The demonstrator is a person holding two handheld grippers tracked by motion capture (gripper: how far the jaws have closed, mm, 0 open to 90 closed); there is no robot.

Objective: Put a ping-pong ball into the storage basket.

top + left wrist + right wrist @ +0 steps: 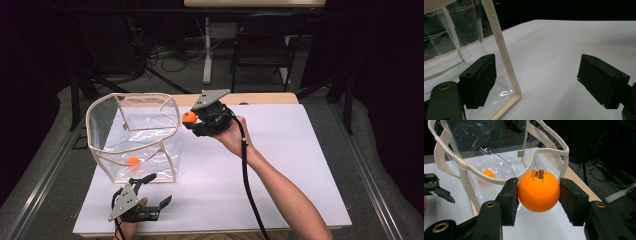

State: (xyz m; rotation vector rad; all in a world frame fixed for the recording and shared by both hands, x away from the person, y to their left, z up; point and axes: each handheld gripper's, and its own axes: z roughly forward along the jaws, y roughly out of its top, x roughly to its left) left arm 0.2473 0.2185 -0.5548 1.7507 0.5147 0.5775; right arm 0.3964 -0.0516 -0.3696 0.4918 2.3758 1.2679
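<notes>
A clear plastic bag [134,135] with a cream trim stands open on the white table sheet [280,165], and one orange ball [133,161] lies on its floor. My right gripper [192,120] hovers just beside the bag's right rim, shut on a second orange ball [539,190] that its two pads pinch from both sides. In the right gripper view the bag's mouth [499,170] is straight ahead of that ball. My left gripper [156,191] rests low at the bag's near right corner [509,82], open, its jaws wide apart with nothing pressed between them.
The white sheet stretches wide to the right of the bag. Beyond the table's far edge stand a chair [262,45] and a table leg [207,50] among floor cables. The table's wooden edge [576,182] runs past the bag.
</notes>
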